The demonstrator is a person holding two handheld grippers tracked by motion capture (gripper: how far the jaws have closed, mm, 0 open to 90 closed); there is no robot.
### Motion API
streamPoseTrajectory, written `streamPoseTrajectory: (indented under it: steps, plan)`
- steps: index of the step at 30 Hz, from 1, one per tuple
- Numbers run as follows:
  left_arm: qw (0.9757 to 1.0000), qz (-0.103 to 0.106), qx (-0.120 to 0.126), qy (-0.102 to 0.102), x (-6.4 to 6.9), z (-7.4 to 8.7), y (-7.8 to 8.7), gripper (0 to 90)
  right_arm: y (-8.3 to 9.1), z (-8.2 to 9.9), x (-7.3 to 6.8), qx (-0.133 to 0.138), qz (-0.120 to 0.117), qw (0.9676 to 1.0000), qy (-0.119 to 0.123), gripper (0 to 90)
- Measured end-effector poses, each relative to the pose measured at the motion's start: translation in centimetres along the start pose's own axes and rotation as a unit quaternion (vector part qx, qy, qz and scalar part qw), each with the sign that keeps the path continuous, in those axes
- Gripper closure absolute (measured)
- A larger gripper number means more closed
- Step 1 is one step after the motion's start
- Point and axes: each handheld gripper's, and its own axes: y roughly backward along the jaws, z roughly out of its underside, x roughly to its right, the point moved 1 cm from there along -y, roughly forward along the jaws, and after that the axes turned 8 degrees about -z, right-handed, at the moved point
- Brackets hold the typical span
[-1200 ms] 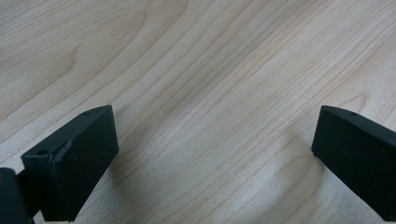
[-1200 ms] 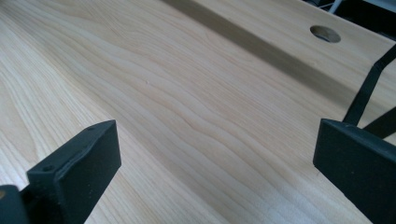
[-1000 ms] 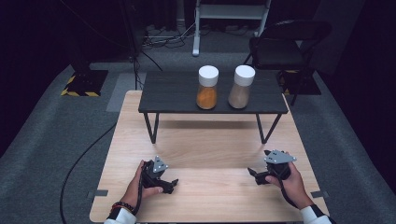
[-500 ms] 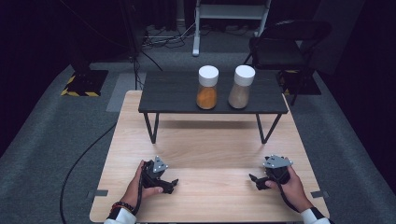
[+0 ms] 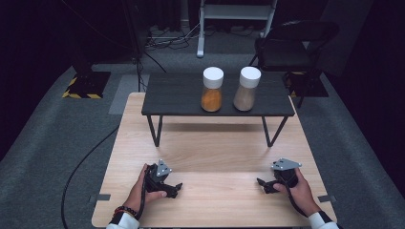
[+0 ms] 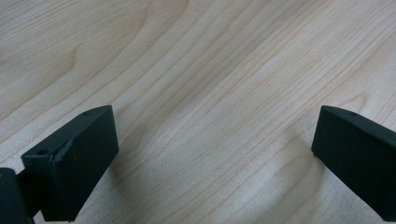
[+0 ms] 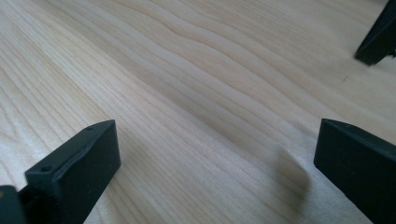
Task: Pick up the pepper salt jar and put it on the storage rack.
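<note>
Two white-capped jars stand on a low black shelf (image 5: 172,98) at the back of the wooden table: one with orange powder (image 5: 212,89), one with beige powder (image 5: 247,88). My left gripper (image 5: 177,187) rests low on the table near the front left, open, jaws pointing right. In the left gripper view its jaws (image 6: 215,154) are spread wide over bare wood. My right gripper (image 5: 261,184) lies near the front right, open, jaws pointing left. In the right gripper view its jaws (image 7: 217,158) also stand wide apart with nothing between them.
The light wooden table (image 5: 215,148) is bare between the shelf legs (image 5: 155,131) and the grippers. A black cable (image 5: 86,157) trails off the left edge. A dark chair (image 5: 291,45) stands behind the table on grey carpet.
The right gripper has come down and slightly toward the front, settling low on the table. The left gripper has stayed where it was.
</note>
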Motion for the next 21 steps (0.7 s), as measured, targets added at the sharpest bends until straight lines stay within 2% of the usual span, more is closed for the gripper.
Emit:
streamPoseTrajectory:
  steps: [4,21]
  plan:
    - [1.0000,0.000,0.000,0.001,0.01,0.02,0.00,0.6,-0.04,-0.04,0.71,-0.002,-0.012,0.9998,-0.014,0.0]
    - [1.0000,0.001,0.000,-0.001,-0.05,-0.04,-0.04,0.4,-0.02,-0.01,0.85,-0.002,-0.015,0.9998,-0.012,0.0]
